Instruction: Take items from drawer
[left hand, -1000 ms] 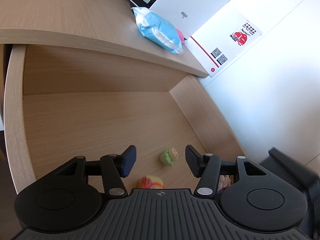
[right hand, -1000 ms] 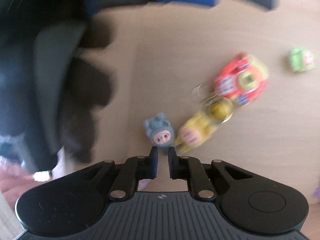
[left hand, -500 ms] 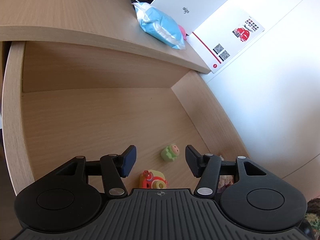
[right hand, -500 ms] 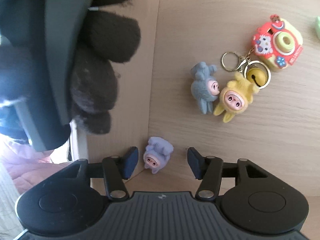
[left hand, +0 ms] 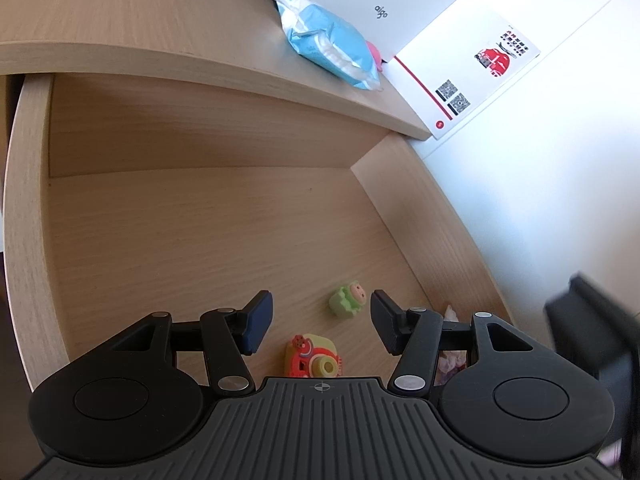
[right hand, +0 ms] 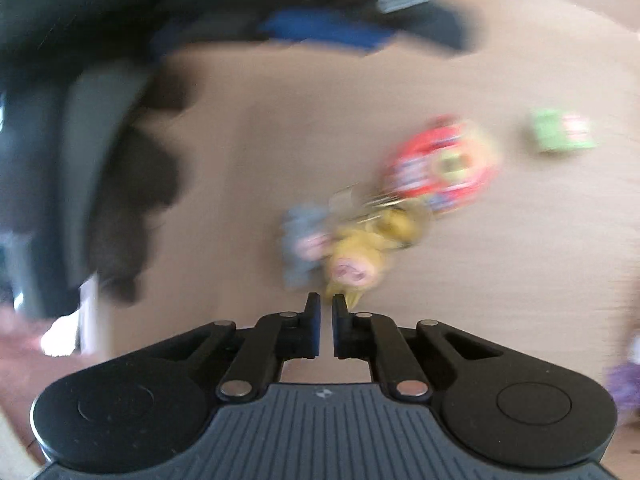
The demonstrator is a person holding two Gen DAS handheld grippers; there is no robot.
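The pale wooden drawer (left hand: 200,240) stands pulled out, and most toys look still left to take: a red-and-yellow toy camera (left hand: 314,358), a small green figure (left hand: 347,300), blurred yellow (right hand: 356,258) and grey figures (right hand: 300,240). The left gripper (left hand: 320,320) hovers spread wide, empty; the right gripper (right hand: 326,320) is clenched on nothing

Left wrist view: looks forward and down into the open drawer (left hand: 28,200) from its front, desk top (left hand: 140,12) beyond. Right wrist view: faces steeply down at the drawer floor, close, motion-blurred. Shared by both: red-and-yellow toy (left hand: 314,360) (right hand: 440,164) and green toy (left hand: 347,300) (right hand: 560,130).
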